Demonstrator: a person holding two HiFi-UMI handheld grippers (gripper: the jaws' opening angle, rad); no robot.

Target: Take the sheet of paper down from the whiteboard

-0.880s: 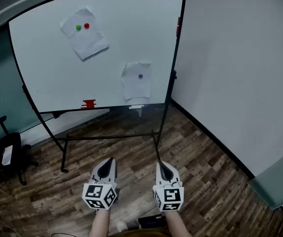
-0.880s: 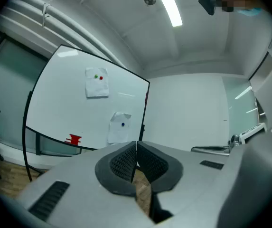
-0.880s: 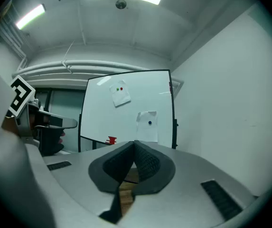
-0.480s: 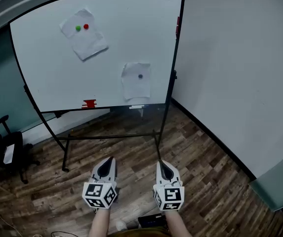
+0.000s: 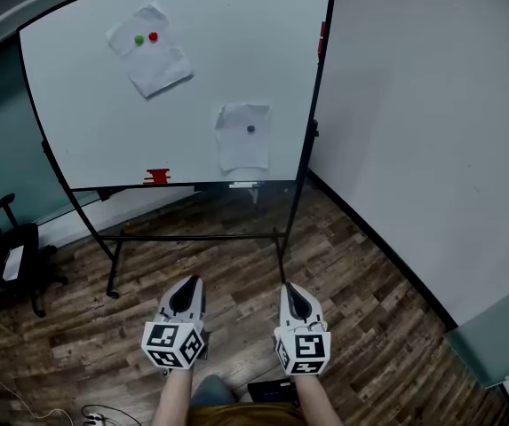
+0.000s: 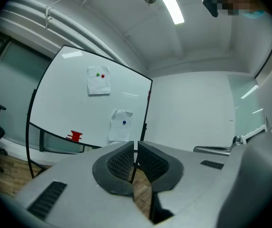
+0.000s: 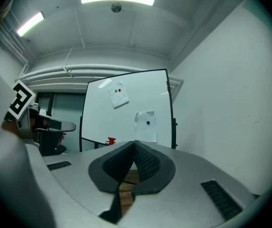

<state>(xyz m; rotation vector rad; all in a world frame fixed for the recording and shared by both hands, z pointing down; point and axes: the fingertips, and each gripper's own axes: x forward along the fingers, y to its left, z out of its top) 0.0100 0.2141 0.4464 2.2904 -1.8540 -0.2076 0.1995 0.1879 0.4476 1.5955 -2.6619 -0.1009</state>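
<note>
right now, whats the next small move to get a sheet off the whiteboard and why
Probably carry the right gripper toward the lower sheet, opening its jaws. It and the left gripper are shut, empty and short of the whiteboard; that sheet, pinned by one dark magnet, is on the right gripper's side.

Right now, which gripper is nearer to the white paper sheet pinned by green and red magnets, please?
Left. The left gripper is back from the white sheet, nearly in line; the right gripper is farther right.
</note>
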